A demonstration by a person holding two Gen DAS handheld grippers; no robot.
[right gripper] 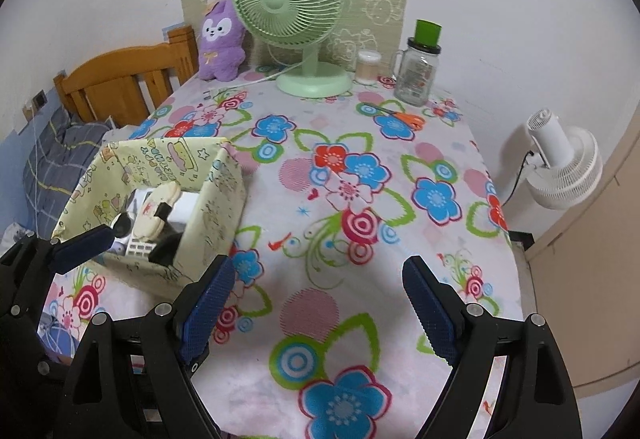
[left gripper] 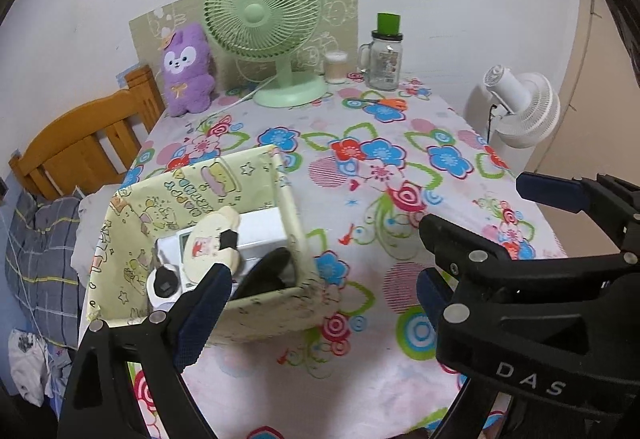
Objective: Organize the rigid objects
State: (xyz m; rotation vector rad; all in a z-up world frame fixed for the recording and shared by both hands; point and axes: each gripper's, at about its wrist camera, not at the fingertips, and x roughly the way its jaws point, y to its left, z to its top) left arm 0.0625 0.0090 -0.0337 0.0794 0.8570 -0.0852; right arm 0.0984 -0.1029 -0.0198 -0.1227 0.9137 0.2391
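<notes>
R gripper (right gripper: 320, 303) hangs nearest w/ jaws apart, nothing between; L gripper (left gripper: 320, 287) likewise spread and empty beside the fabric bin (left gripper: 298, 227). Bin already holds a calculator (left gripper: 182, 259), cream clip (left gripper: 214, 239) etc. Looks btwn picks; orange scissors (right gripper: 402, 115) at table's far side prob next, needing a long reach.

**Background items, back edge of surface**

We note a green desk fan (right gripper: 290, 19) upright at the rear of the floral surface (right gripper: 400, 223), a purple plush (right gripper: 219, 39) left of it, and a glass jar (right gripper: 418, 67) with green cap to its right. Orange-handled scissors (right gripper: 404, 117) lie near the jar. A white fan (right gripper: 564, 167) stands off the surface.
</notes>
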